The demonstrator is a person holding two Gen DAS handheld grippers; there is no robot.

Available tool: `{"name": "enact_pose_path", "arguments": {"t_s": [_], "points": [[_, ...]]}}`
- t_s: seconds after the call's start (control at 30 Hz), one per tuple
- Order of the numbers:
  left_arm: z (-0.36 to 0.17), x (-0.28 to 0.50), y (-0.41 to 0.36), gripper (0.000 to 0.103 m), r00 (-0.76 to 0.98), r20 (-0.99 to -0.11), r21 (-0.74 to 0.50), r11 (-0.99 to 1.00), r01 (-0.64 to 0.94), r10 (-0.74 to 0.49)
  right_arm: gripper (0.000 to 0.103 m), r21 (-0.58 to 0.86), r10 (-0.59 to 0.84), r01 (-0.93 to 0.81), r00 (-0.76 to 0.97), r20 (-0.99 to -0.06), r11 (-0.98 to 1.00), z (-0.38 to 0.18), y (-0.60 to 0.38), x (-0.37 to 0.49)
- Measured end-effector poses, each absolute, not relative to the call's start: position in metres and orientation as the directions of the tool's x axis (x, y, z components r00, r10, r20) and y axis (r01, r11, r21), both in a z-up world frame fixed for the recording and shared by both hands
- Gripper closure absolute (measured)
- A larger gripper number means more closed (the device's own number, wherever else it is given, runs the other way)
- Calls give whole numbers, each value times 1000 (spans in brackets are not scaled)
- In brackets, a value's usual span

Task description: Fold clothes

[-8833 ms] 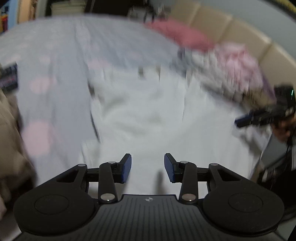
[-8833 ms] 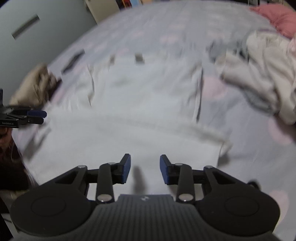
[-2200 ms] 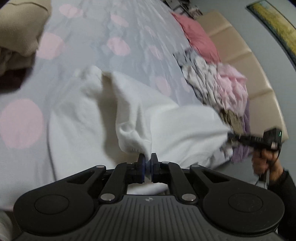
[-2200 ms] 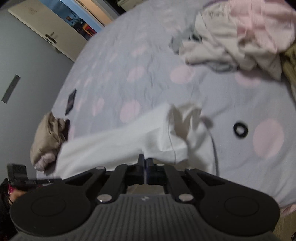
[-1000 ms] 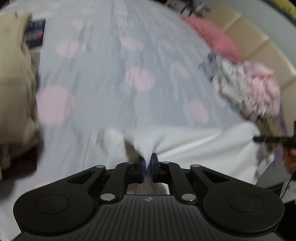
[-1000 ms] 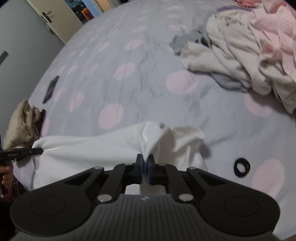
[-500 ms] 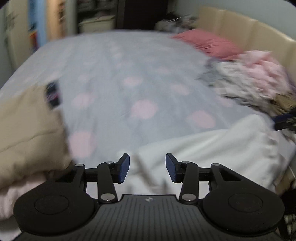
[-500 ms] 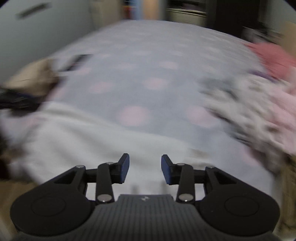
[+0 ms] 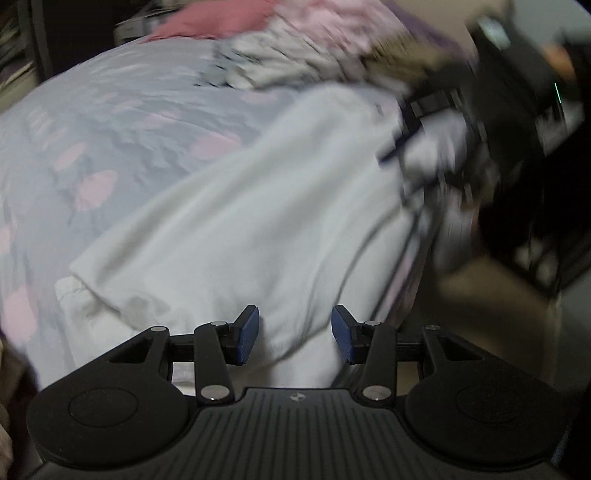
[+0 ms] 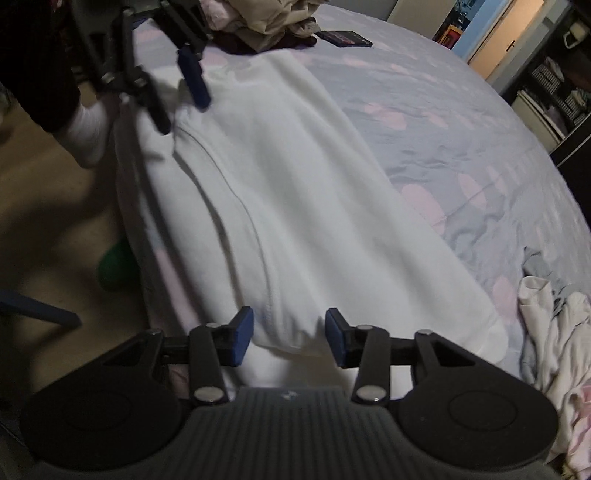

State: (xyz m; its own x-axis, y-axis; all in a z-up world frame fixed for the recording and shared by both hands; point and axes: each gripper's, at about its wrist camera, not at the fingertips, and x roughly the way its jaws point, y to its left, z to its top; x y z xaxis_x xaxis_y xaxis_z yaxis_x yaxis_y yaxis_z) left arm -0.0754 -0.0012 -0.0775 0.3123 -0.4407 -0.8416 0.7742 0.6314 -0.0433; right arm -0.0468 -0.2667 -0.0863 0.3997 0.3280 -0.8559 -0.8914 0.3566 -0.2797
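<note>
- Along the near edge of the grey bedsheet with pink dots point(image 10: 461, 122) lies the white folded cotton garment point(image 10: 295, 206), a long band partly overhanging the side.
- Both the left gripper point(image 9: 294, 334) and the right gripper point(image 10: 289, 336) hover at its opposite ends, jaws spread, holding nothing.
- Risk, I judge: the overhanging edge could slide floorward, or a careless pinch may catch only the top layer and undo the fold.
- Crowding the ends: a beige crumpled clothes heap point(image 10: 273, 18) beyond one, a pink-and-cream unfolded laundry pile point(image 10: 554, 325) just beside the other; a dark phone point(image 10: 345, 37) lies well apart.
</note>
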Motion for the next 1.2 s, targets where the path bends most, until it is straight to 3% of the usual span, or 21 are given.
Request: {"name": "enact_pose_path", "arguments": {"t_s": [0.07,0.1,0.13,0.2,0.3,0.37,0.4,0.43,0.53,0.63,0.8,1.07,1.2], "points": [[-79,-78,-1,62,305,-845,-48,631,775,-439,71,-257,325,-901,374,-868,350,-88,-268,-44],[-78,-78,1,62,299,-844,-61,634,771,-446,83,-244,324,-906,360,-875,346,-88,-268,-43],[-77,-78,2,62,294,-842,-75,637,767,-452,89,-222,318,-916,331,-888,334,-86,-267,-43],[-74,-78,5,62,282,-839,-102,643,760,-466,91,-187,320,-926,295,-900,329,-79,-267,-43],[-64,-72,12,62,284,-811,-157,658,737,-511,90,-147,340,-926,271,-901,348,-66,-272,-40],[-62,-66,14,62,288,-802,-184,674,715,-524,79,-122,351,-925,255,-901,359,-58,-274,-39],[-61,-63,16,62,290,-797,-197,682,704,-530,64,-126,315,-927,245,-917,354,-64,-274,-39],[-60,-59,17,62,292,-792,-211,689,693,-536,61,-127,284,-927,235,-930,352,-70,-273,-39],[-53,-54,22,62,311,-763,-250,703,666,-566,61,-35,336,-899,199,-921,437,-61,-281,-30],[-51,-49,23,59,321,-749,-271,710,650,-579,57,26,430,-816,277,-859,577,-46,-291,-10],[-65,-45,19,59,309,-782,-253,729,636,-541,60,-42,374,-620,524,-766,783,-62,-300,23],[-58,-49,22,59,417,-708,-223,741,633,-570,62,-54,430,-601,629,-648,798,-59,-289,34],[-65,-41,25,58,455,-723,-187,782,595,-520,62,-65,383,-585,608,-695,809,-74,-291,46]]}}
